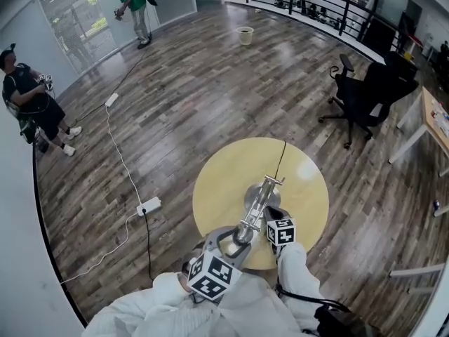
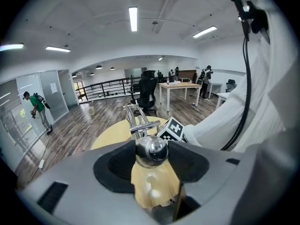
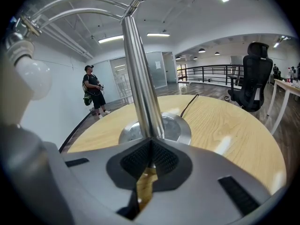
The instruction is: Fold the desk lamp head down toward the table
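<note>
Chrome desk lamp (image 1: 256, 203), round base (image 3: 157, 128) centred on round table (image 1: 217, 181), stem (image 3: 140, 78) near upright, arched arms (image 3: 79, 6) carrying head (image 1: 242, 234) toward 6 o'clock.

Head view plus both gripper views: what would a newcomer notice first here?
The chrome desk lamp stands out, set on the round wooden table. The left gripper is shut on a shiny ball on the lamp, while the right gripper clamps its upright pole. A bare bulb shows at upper left in the right gripper view.
</note>
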{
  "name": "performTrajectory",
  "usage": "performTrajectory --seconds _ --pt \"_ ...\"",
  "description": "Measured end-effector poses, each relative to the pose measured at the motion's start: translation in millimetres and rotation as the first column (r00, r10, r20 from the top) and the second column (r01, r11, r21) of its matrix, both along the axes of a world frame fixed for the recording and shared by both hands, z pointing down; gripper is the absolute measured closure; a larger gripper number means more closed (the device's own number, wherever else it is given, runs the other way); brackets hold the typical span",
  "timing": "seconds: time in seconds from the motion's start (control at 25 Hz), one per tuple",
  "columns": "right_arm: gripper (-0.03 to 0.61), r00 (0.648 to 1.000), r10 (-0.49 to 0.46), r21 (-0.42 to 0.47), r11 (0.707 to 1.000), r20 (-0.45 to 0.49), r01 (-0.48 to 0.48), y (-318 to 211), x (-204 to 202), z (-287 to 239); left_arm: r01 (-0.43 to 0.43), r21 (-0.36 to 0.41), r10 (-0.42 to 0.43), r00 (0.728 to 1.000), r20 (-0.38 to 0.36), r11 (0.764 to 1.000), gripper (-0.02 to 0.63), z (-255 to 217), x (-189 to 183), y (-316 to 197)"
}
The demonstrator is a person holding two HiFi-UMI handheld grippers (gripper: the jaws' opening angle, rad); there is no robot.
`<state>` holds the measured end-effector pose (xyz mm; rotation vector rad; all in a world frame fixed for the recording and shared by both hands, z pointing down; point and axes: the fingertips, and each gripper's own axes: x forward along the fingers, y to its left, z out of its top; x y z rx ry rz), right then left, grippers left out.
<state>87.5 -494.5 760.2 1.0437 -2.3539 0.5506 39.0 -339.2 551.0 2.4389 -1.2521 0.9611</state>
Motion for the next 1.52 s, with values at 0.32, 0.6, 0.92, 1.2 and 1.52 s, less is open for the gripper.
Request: performTrajectory --seconds 0.32,0.6,0.92,1.2,1.52 --pt "0.565 1.0 0.006 -0.003 1.0 -0.018 -0.006 -1 -2 1 0.036 -0.058 -0.038 0.999 -0.037 0.998 0.399 49 -4 -10" --pt "0.566 1.0 0.001 -0.011 1.0 -0.029 -0.002 1 -4 2 0.036 0.011 -0.036 0.999 0.039 0.999 0.4 110 -2 -36" --pt "0.565 1.0 0.017 -0.008 1.0 -0.011 -0.017 -1 -3 1 0.031 0.015 -0.032 0.998 0.047 0.999 0.399 124 0 -49" --pt "0.566 1.0 -0.003 -0.004 1.0 -0.019 0.003 -2 -1 2 0.038 0.033 -0.039 0.999 0.034 0.999 0.399 129 4 -55" --pt "0.566 0.999 -0.014 0.003 1.0 -0.029 0.014 -3 -3 2 0.035 0.04 -0.037 0.999 0.034 0.999 0.399 136 3 -63"
